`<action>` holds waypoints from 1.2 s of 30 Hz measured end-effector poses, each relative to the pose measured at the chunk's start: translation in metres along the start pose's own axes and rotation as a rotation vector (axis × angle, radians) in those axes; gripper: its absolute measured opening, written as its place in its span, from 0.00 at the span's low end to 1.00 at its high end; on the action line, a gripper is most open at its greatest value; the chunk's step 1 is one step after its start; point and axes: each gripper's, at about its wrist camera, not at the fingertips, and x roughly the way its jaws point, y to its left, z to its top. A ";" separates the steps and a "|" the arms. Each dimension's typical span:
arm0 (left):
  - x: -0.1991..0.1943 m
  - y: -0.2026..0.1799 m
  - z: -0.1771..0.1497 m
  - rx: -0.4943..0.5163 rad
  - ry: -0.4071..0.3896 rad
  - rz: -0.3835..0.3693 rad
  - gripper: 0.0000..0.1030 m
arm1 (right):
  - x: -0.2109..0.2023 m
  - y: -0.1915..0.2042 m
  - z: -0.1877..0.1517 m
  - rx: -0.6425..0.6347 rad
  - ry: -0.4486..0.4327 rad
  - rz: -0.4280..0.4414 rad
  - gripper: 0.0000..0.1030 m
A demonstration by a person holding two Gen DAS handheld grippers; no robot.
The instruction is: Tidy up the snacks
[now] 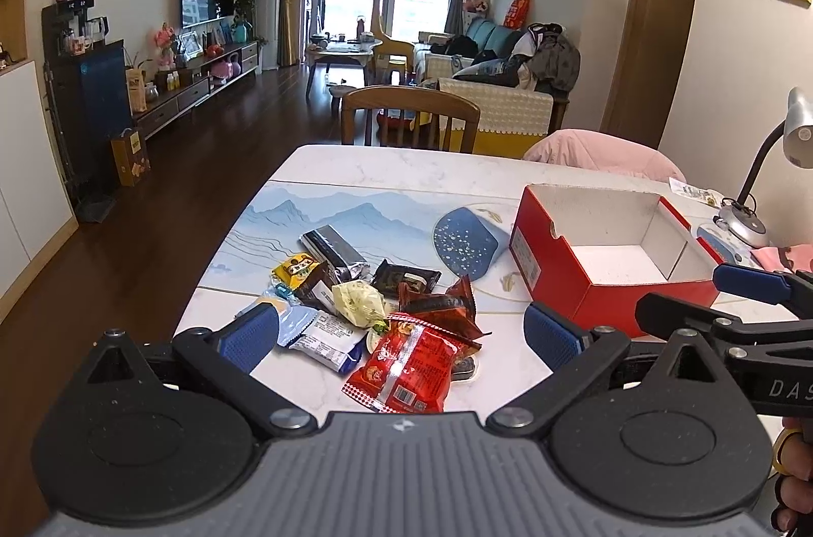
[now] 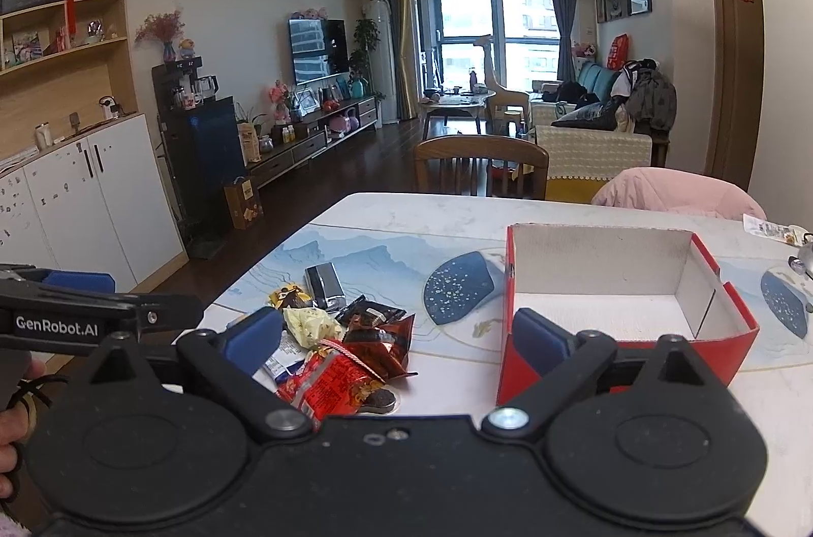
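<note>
**Nothing packed yet, box empty, both grippers spread**

Left gripper (image 1: 401,328): jaws wide apart, nothing held, hovering just short of the snack pile (image 1: 376,308). Pile sits loose on the table (image 1: 386,166) at its left-front: a red packet (image 1: 406,367) nearest, a dark red wrapper (image 1: 439,306) and a yellow wrapped piece (image 1: 358,301) behind it, a silver-black bar (image 1: 333,252) furthest back. All snacks out, so the task looks barely begun. The pile is near the table's left edge; a careless sweep could push pieces off. Between pile and box is bare mat, good transfer room. Red box (image 1: 574,288) stands right of the pile, open top, inside empty. Right gripper (image 2: 396,339): jaws wide too, empty, its right finger overlapping the box's near corner in view; contact unclear. A desk lamp (image 1: 762,186) stands right of the box.
</note>
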 end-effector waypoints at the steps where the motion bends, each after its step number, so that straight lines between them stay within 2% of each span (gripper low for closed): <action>1: 0.000 0.000 0.000 -0.001 0.001 0.000 1.00 | 0.001 0.000 0.000 -0.001 0.000 0.000 0.95; 16: 0.004 0.003 0.000 -0.016 0.019 -0.007 1.00 | 0.008 0.001 0.003 -0.012 0.020 0.019 0.97; 26: 0.017 0.022 0.001 -0.013 0.034 -0.020 1.00 | 0.026 0.017 0.006 -0.034 0.037 0.032 0.97; 33: 0.046 0.052 -0.005 -0.052 0.145 0.000 1.00 | 0.055 0.028 0.001 -0.013 0.125 0.026 0.97; 36: 0.056 0.065 -0.006 -0.052 0.161 0.010 1.00 | 0.071 0.030 -0.003 0.010 0.171 0.017 0.94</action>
